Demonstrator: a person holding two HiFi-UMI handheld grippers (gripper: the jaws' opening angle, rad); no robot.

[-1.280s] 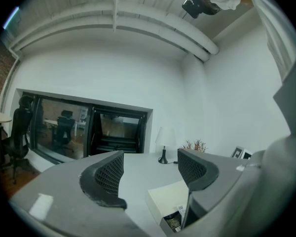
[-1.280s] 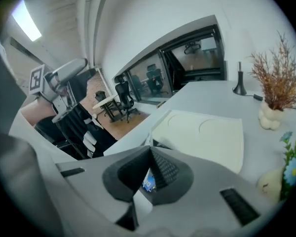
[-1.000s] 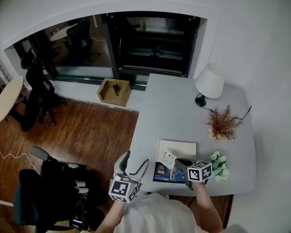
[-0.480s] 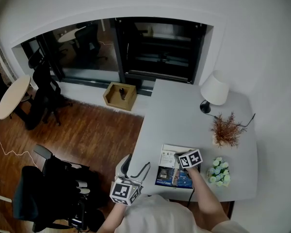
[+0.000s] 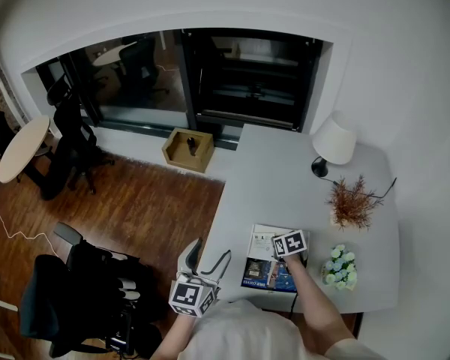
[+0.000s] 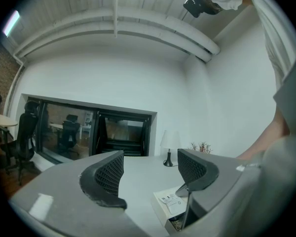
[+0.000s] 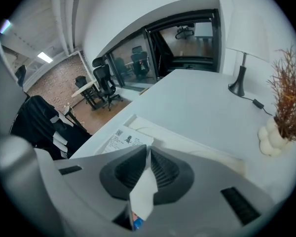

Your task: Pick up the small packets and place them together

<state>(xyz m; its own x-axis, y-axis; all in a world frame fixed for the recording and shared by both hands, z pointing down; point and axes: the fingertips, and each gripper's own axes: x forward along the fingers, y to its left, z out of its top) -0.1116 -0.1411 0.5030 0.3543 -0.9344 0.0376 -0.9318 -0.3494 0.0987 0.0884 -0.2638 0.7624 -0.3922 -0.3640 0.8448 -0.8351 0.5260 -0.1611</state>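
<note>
The packet (image 7: 139, 194) is thin and white with a bit of blue at its lower end. It stands edge-on between your right gripper's (image 7: 147, 154) jaws, running from the pad tips back toward the camera. The pads (image 7: 126, 169) lie against both its faces, so you have it clamped, though the jaws are just starting to open.

From the head view, that gripper (image 5: 289, 247) hangs over the middle of the white box (image 5: 259, 231), which sits near your edge of the table (image 5: 270, 178). Blue packets (image 5: 268, 274) lie in the box's near end, just beside the gripper on your side. A printed slip (image 7: 122, 139) lies in the box's far left part, beyond the jaw tips.

Your left gripper (image 6: 150, 169) is well apart from the packet, off the table's left near corner. Its jaws stand wide with nothing between them, pointing across the table toward the lamp (image 6: 168, 144).
</note>
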